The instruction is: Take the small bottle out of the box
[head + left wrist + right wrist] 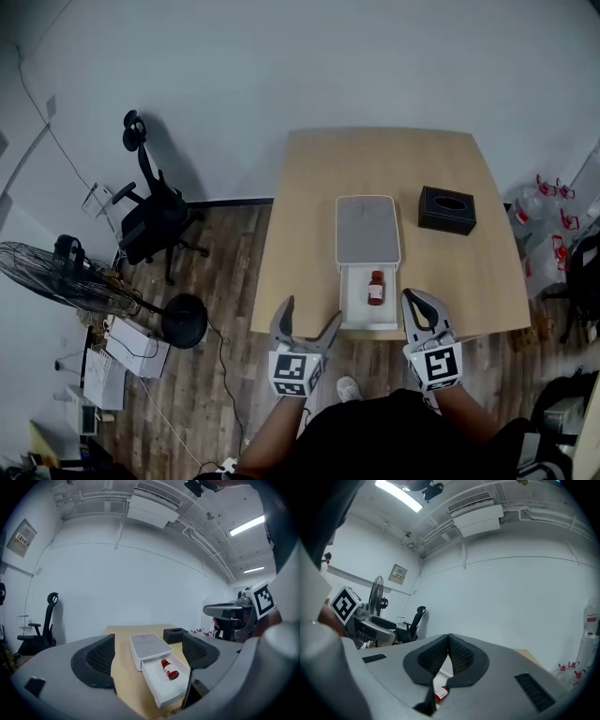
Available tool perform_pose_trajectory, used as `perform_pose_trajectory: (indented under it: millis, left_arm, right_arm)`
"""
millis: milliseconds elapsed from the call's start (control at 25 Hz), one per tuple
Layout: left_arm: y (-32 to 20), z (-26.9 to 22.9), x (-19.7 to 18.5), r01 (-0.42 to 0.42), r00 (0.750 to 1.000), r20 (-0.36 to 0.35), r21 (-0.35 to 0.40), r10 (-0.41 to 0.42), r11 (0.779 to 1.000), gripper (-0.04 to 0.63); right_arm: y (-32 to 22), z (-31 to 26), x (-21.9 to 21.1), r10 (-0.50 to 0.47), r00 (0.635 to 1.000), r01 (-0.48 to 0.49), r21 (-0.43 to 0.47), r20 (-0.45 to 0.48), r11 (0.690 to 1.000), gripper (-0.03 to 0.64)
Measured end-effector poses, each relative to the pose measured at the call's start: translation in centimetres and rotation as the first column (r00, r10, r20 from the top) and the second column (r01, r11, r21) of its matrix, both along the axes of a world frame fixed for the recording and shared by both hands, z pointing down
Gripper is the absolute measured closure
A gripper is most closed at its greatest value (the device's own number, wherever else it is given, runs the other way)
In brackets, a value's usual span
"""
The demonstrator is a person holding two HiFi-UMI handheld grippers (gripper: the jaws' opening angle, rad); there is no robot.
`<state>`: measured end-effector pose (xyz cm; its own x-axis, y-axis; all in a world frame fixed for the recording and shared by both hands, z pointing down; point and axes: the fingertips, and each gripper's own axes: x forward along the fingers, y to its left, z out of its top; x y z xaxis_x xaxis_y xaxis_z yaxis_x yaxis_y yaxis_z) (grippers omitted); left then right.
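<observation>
The small red-brown bottle (376, 287) lies on its side in the pulled-out drawer (356, 309) of a white box (367, 228) on the wooden table (300, 206). My left gripper (309, 314) is open at the table's near edge, just left of the drawer, with nothing between its jaws. In the left gripper view the bottle (169, 669) and box (149, 645) lie ahead between the wide pads. My right gripper (413, 302) is shut and empty, just right of the drawer. Its pads (459, 654) touch, and the bottle (440, 694) peeks out below them.
A black tissue box (446, 209) sits on the table right of the white box. An office chair (155, 220) and a floor fan (66, 272) stand left of the table. Several bottles (553, 202) stand on the floor at the right.
</observation>
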<state>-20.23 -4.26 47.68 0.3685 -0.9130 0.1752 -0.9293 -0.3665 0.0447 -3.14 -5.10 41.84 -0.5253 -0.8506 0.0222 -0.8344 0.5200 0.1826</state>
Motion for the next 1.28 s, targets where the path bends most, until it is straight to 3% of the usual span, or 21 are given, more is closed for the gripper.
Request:
perform_pose_trajectory:
  millis: [160, 400, 720, 1080, 1280]
  left_arm:
    - [-1.4, 0.6, 0.5, -0.013, 1.000, 0.010, -0.018, 0.013, 1.000, 0.153]
    - [-3.8, 3.1, 4.1, -0.076, 0.996, 0.033, -0.116, 0.080, 0.990, 0.169]
    - [-7.3, 7.2, 8.9, -0.051, 0.994, 0.081, -0.260, 0.074, 0.964, 0.170]
    - [-9.1, 13.2, 12.6, -0.013, 0.991, 0.113, -0.440, 0.070, 0.898, 0.178]
    - [-9.9, 15.7, 12.9, 0.043, 0.985, 0.164, -0.495, 0.045, 0.868, 0.201]
  right_arm:
    - [-0.9, 1.6, 1.5, 0.043, 0.999, -0.043, -0.031, -0.013, 0.999, 0.604]
    - [-2.3, 2.5, 3.8, 0.057, 0.998, -0.058, -0.053, -0.022, 0.997, 0.604]
    - [-6.2, 4.3, 7.2, 0.020, 0.999, -0.023, -0.097, -0.031, 0.995, 0.604]
    - [-9.6, 5.5, 10.0, -0.048, 0.999, 0.046, -0.096, -0.018, 0.994, 0.604]
    - [-10.4, 6.7, 11.2, -0.064, 0.998, 0.062, -0.122, -0.011, 0.991, 0.604]
